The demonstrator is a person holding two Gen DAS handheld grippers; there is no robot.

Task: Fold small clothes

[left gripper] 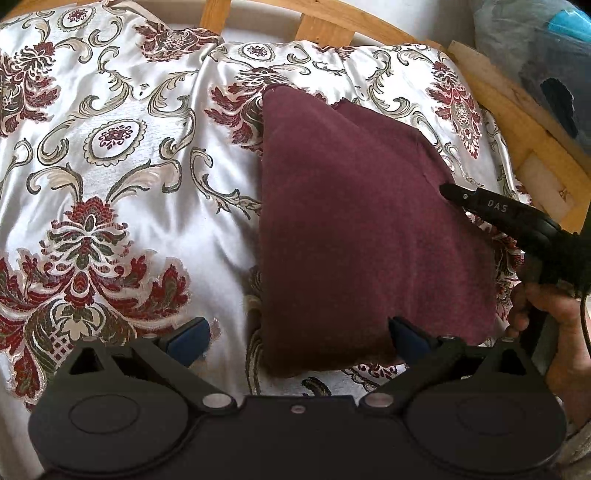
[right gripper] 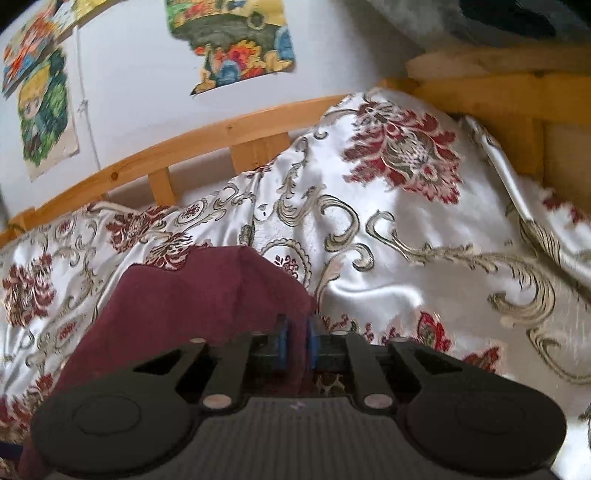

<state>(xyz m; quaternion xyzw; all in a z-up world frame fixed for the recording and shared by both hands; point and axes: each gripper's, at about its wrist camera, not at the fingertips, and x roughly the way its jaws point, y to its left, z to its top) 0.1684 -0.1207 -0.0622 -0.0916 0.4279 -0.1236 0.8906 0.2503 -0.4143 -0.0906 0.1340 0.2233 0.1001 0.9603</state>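
A maroon knit garment [left gripper: 351, 229] lies folded on the white floral satin bedspread [left gripper: 110, 184]. My left gripper [left gripper: 295, 336] is open, its blue pads spread wide over the garment's near left corner. My right gripper [left gripper: 448, 192] comes in from the right and touches the garment's right edge. In the right wrist view the garment [right gripper: 184, 302] fills the lower left, and my right gripper [right gripper: 297, 345] has its blue pads nearly together with the garment's maroon edge pinched between them.
A wooden bed rail [left gripper: 325, 29] runs along the far side and the right [left gripper: 517, 122]. The bedspread [right gripper: 406, 240] is rumpled and rises to the right. Colourful pictures [right gripper: 236, 44] hang on the white wall. My hand [left gripper: 546, 314] holds the right gripper.
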